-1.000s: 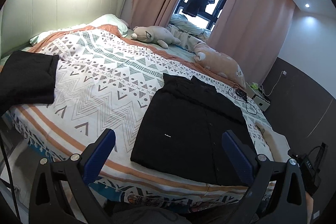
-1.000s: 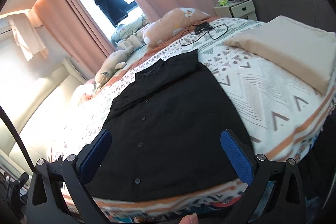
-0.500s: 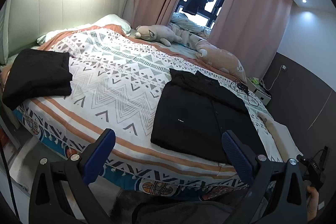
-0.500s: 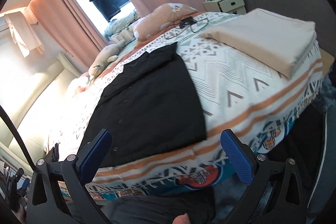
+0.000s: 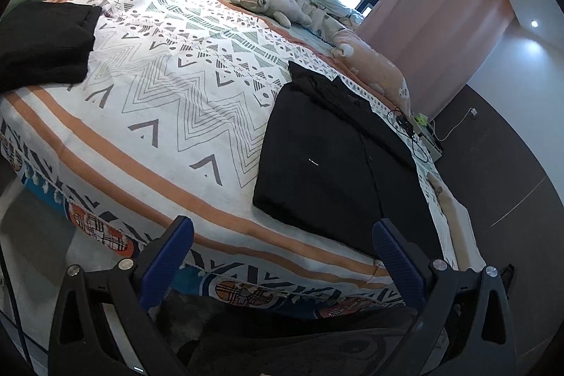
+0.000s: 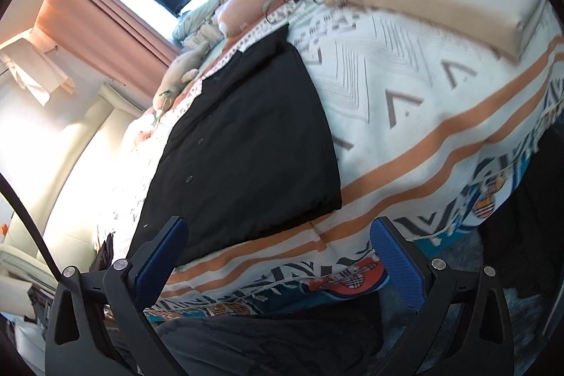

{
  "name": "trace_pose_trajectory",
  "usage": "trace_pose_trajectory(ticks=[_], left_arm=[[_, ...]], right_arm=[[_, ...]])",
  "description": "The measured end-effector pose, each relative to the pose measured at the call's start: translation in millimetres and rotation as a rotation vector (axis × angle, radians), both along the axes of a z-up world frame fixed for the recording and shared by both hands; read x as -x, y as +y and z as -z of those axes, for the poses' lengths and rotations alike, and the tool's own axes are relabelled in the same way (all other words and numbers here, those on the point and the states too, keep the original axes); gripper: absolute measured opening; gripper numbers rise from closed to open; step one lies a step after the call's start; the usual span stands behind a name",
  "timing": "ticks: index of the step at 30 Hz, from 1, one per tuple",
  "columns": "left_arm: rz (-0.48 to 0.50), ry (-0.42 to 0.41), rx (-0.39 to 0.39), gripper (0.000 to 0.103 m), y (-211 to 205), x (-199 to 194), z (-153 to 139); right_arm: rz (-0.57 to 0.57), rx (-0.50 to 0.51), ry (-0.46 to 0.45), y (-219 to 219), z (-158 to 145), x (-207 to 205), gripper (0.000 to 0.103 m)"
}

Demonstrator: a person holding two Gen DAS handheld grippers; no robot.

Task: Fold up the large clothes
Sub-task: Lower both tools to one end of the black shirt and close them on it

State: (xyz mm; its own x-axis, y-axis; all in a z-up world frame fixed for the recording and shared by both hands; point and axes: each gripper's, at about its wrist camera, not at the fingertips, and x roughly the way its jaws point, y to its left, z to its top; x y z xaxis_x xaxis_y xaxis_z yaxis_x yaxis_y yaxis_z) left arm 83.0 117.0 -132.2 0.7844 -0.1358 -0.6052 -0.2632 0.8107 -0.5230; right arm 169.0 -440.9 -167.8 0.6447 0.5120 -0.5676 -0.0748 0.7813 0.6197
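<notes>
My left claw [image 5: 282,256] and right claw [image 6: 278,252] hang released, empty, below the bed [image 5: 169,115] edge — the shirt [image 5: 338,164], centre-right, looks soft, limp, light — I'd pinch its near hem corners.

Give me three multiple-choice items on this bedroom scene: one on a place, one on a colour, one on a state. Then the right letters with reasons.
1. Where does the black shirt lie?
A. on the patterned bedspread
B. on the floor
C. on the nightstand

2. What colour are the pads on the left gripper fingers?
A. red
B. blue
C. yellow

3. What state is the right gripper in?
A. shut on the shirt
B. shut on nothing
C. open, holding nothing

Answers:
1. A, the shirt lies flat near the bed's foot edge.
2. B, both pads show blue.
3. C, its fingers stand wide apart, short of the bed.
</notes>
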Motion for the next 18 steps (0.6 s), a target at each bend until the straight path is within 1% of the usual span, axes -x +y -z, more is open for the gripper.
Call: trace_pose_trajectory(ticks=[2, 3, 4, 6, 8, 10, 11, 12, 13, 14, 16, 18], left_arm=[[0.021, 0.027, 0.015, 0.103, 1, -12, 8], [0.024, 0.03, 0.012, 0.103, 0, -16, 12], [0.018, 0.026, 0.007, 0.103, 1, -18, 13], [0.017, 0.021, 0.028, 0.103, 3, -26, 19], [0.027, 0.021, 0.072, 0.096, 7, -36, 27], [0.033, 0.044, 0.1, 0.08, 9, -47, 35], [0.038, 0.059, 0.112, 0.076, 9, -54, 39], [0.043, 0.073, 0.123, 0.071, 9, -60, 43], [0.044, 0.086, 0.136, 0.064, 9, -67, 48], [0.047, 0.095, 0.148, 0.061, 9, -73, 51], [0.052, 0.116, 0.168, 0.057, 9, -84, 58], [0.035, 0.148, 0.181, 0.054, 10, -94, 65]], right_arm=[[-0.003, -0.001, 0.021, 2, 7, -10, 0.097], [-0.003, -0.006, 0.031, 3, 10, -13, 0.091], [-0.004, -0.013, 0.042, 4, 13, -18, 0.082], [-0.007, -0.023, 0.065, 5, 20, -26, 0.072], [-0.003, -0.025, 0.082, 4, 26, -35, 0.064], [-0.006, -0.04, 0.096, 1, 30, -41, 0.048], [-0.008, -0.054, 0.103, 0, 32, -45, 0.045], [-0.01, -0.074, 0.105, -2, 34, -49, 0.041], [-0.01, -0.086, 0.104, -4, 33, -51, 0.038], [-0.011, -0.094, 0.103, -6, 33, -54, 0.038], [-0.013, -0.107, 0.095, -7, 34, -58, 0.037], [-0.015, -0.131, 0.087, -9, 35, -63, 0.037]])
